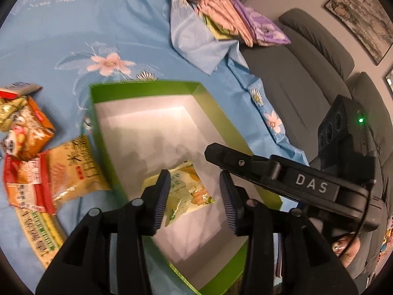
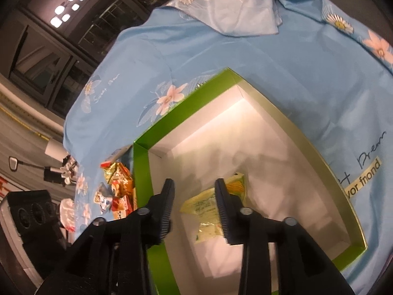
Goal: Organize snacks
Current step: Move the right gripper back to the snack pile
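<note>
Lying loose in the green-walled white cardboard box (image 1: 196, 93): one pale yellow crinkly plastic snack packet (image 1: 186, 191). Probably light, soft, slippery; best pinched at a sealed edge. Left gripper (image 1: 195, 201) and right gripper (image 2: 195, 209) both parted, empty.

Bright indoor light, motion blur (worst at snacks (image 1: 36, 162)), fisheye-warped edges.

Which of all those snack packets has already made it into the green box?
Only the pale yellow-green packet lies on the white floor of the green box. The orange, red and golden packets are all outside, on the blue cloth.

Blue floral cloth (image 1: 73, 19) bears green box (image 1: 145, 89), snack packets (image 1: 71, 169), folded fabrics (image 1: 235, 14).
</note>
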A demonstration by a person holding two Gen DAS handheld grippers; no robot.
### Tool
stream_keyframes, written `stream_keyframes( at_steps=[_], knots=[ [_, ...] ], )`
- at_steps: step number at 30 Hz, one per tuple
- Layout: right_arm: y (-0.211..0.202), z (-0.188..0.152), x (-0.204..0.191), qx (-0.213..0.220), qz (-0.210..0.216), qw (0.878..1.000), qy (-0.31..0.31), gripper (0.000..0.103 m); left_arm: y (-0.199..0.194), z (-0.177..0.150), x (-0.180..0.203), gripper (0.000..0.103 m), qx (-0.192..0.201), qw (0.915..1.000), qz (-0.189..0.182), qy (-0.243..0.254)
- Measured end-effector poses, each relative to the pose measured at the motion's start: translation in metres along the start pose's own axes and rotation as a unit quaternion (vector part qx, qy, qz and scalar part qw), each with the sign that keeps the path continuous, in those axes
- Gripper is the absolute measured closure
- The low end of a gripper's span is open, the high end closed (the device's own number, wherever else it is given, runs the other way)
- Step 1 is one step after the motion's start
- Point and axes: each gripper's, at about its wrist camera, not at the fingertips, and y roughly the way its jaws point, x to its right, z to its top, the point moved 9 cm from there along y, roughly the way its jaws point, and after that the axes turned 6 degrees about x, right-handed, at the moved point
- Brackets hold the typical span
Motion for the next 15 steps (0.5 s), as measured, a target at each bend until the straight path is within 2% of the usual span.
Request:
stream_keyframes(
  at_steps=[2, 3, 6, 9, 15],
  knots=[
    [-0.004, 0.001, -0.010, 0.009, 0.000, 1.000, -0.014, 0.047, -0.017, 0.003, -0.005, 0.045, 0.015, 0.9998, 0.010, 0.004],
    [-0.006, 0.001, -0.016, 0.014, 0.002, 1.000, -0.021, 0.046, -0.025, 0.005, -0.008, 0.039, 0.022, 0.9996, 0.015, 0.005],
    [-0.011, 0.000, -0.038, 0.024, 0.011, 0.999, -0.046, 0.040, -0.054, 0.008, -0.023, 0.035, 0.047, 0.9979, 0.043, 0.006],
    [-0.014, -0.007, -0.063, 0.028, 0.022, 0.996, -0.076, 0.035, -0.081, 0.010, -0.043, 0.023, 0.069, 0.9952, 0.069, -0.005],
    [-0.009, -0.028, -0.115, 0.020, 0.045, 0.989, -0.141, 0.032, -0.132, 0.004, -0.096, 0.020, 0.094, 0.9864, 0.128, -0.044]
  ],
)
